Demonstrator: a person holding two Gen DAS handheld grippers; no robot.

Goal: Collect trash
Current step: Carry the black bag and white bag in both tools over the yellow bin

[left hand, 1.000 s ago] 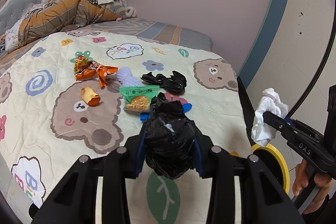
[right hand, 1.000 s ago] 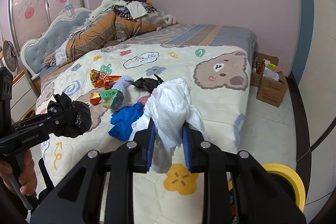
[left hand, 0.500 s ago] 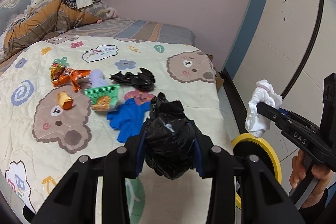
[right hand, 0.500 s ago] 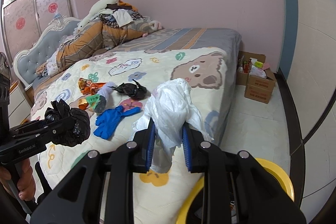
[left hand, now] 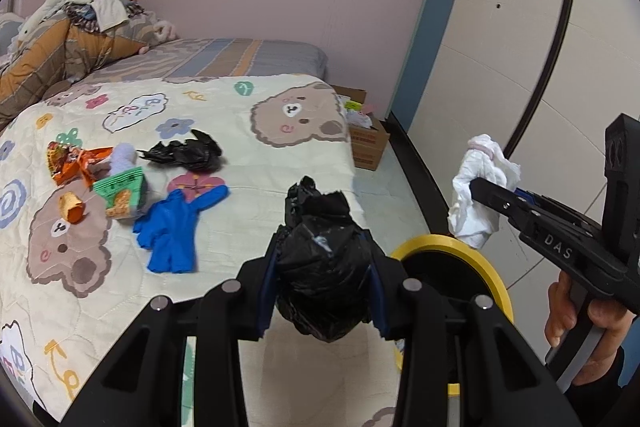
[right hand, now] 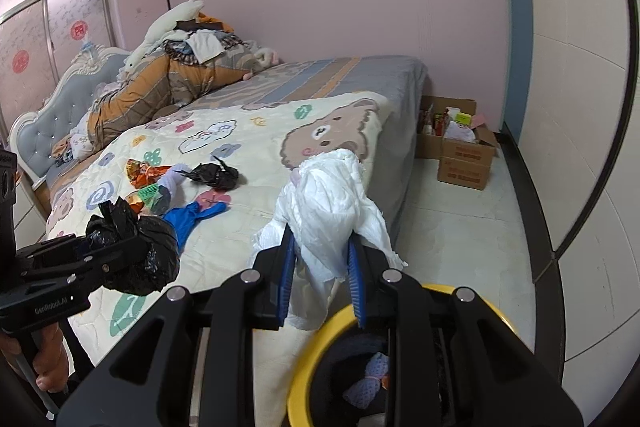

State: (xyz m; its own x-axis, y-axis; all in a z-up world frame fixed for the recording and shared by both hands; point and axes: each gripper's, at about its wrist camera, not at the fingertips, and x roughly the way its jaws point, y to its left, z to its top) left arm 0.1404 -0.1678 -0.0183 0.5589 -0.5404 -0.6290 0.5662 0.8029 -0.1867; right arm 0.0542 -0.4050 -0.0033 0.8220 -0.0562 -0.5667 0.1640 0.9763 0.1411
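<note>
The left gripper [left hand: 326, 291] is clamped on a crumpled black plastic bag [left hand: 324, 279], its blue-padded fingers [left hand: 267, 291] part-way apart and pressed against both sides of the wad, which bulges above and below them. The right gripper [right hand: 320, 275] is likewise clenched, narrower, on a bunched white plastic bag [right hand: 332, 211] that fans out above the pads and hangs below them. Both loads sit off the foot end of the bed, near a yellow-rimmed trash bin [right hand: 304, 379] on the floor — the white bag hangs just above its rim, and crumpled scraps lie in its dark inside. Readable writing: "DAS" on the side of the right gripper in the left wrist view, "GenRobot.AI" on the left gripper in the right wrist view; the printing on the cardboard boxes [right hand: 464, 157] by the wall is too small to read. Still on the bear-print quilt [left hand: 248, 163] lie a blue glove [left hand: 176, 231], another black bag [left hand: 188, 155], a green snack packet [left hand: 122, 191] and an orange wrapper [left hand: 74, 167]. Compared with a second ago, both grippers have swung away from the middle of the bed toward the bin — the yellow rim now shows much more fully in both views — while neither grip has changed.
</note>
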